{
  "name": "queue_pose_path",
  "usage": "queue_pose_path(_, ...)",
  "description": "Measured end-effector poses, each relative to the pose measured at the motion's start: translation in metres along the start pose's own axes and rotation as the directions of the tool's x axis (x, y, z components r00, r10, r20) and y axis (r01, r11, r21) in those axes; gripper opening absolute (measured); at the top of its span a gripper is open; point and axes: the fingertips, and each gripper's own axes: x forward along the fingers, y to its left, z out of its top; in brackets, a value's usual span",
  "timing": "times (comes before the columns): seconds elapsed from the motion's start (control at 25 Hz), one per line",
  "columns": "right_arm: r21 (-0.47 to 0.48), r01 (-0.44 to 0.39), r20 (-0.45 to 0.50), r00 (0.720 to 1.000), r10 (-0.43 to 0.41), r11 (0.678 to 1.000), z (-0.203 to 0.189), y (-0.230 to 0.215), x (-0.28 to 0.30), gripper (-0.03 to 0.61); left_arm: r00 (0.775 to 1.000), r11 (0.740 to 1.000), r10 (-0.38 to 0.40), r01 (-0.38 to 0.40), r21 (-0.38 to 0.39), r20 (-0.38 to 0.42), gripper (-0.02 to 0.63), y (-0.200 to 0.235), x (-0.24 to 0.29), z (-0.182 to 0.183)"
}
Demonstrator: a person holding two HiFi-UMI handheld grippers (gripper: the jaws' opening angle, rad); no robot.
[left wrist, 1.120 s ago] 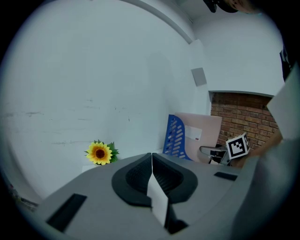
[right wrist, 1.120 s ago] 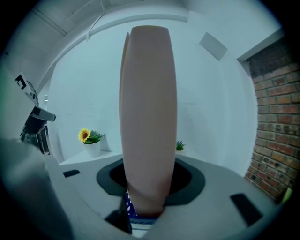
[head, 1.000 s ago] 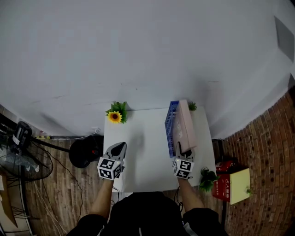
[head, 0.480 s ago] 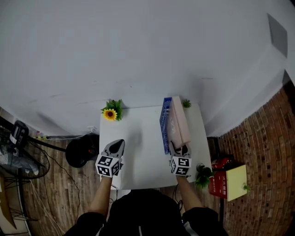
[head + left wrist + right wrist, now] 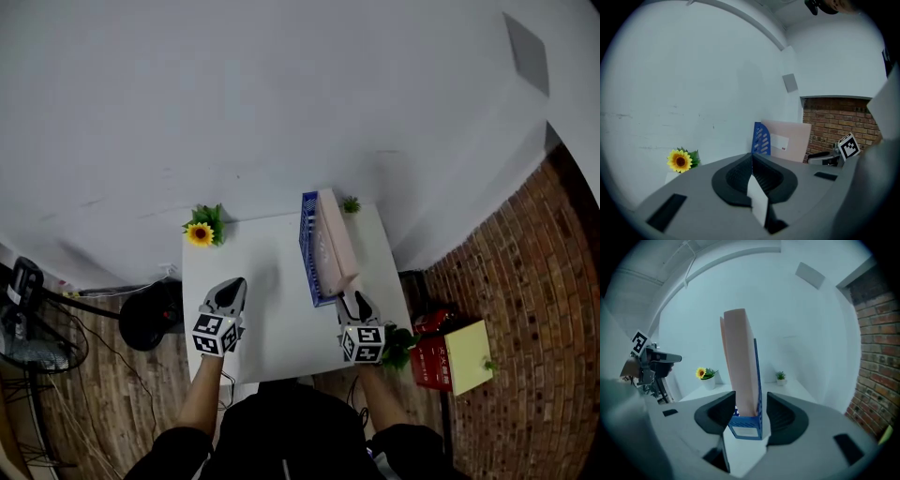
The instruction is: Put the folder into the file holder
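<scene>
A pink folder (image 5: 336, 242) stands upright in the blue file holder (image 5: 307, 246) on the right side of the white table (image 5: 262, 319). My right gripper (image 5: 353, 300) sits just behind the holder's near end. Its jaws are closing, and neither pad presses on anything. In the right gripper view the folder (image 5: 739, 362) and holder (image 5: 746, 426) show through the gap of that gripper (image 5: 751, 416), just beyond the tips. My left gripper (image 5: 232, 286) rests at the table's left, shut and empty (image 5: 751, 161), with the folder (image 5: 787, 140) to its right.
A potted sunflower (image 5: 200, 233) stands at the table's back left corner and a small green plant (image 5: 350, 203) at the back right. Right of the table lie a red box (image 5: 429, 361), a yellow box (image 5: 466, 354) and a brick wall. A fan (image 5: 28, 328) stands at the left.
My right gripper has let go of the folder's near end and drawn back toward me. The folder stays in the holder. The left gripper has not moved on the table.
</scene>
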Motion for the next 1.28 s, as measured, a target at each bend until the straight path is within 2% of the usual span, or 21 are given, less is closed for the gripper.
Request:
queue_pose_path(0.2, 0.018, 0.01, 0.011, 1.0, -0.01, 1.0, 0.01, -0.017, -0.017, 0.096, 0.999, 1.0, -0.028, 0.027, 0.013, 0.018, 0.025, -0.015, 0.009, 0.005)
queue_pose_path(0.36, -0.029, 0.034, 0.027, 0.999, -0.034, 0.999, 0.027, -0.025, -0.027, 0.012, 0.999, 0.999, -0.046, 0.046, 0.012, 0.024, 0.025, -0.024, 0.016, 0.006)
queue_pose_path(0.84, -0.049, 0.078, 0.177, 0.982, -0.069, 0.996, 0.098, -0.03, -0.057, 0.009, 0.996, 0.996, -0.084, 0.083, 0.026, 0.035, 0.025, -0.038, 0.025, 0.016)
queue_pose_path(1.28, -0.044, 0.08, 0.183, 0.981, -0.07, 0.996, 0.097, -0.025, -0.058, 0.009, 0.995, 0.996, -0.09, 0.089, 0.03, 0.029, 0.025, -0.034, 0.025, 0.016)
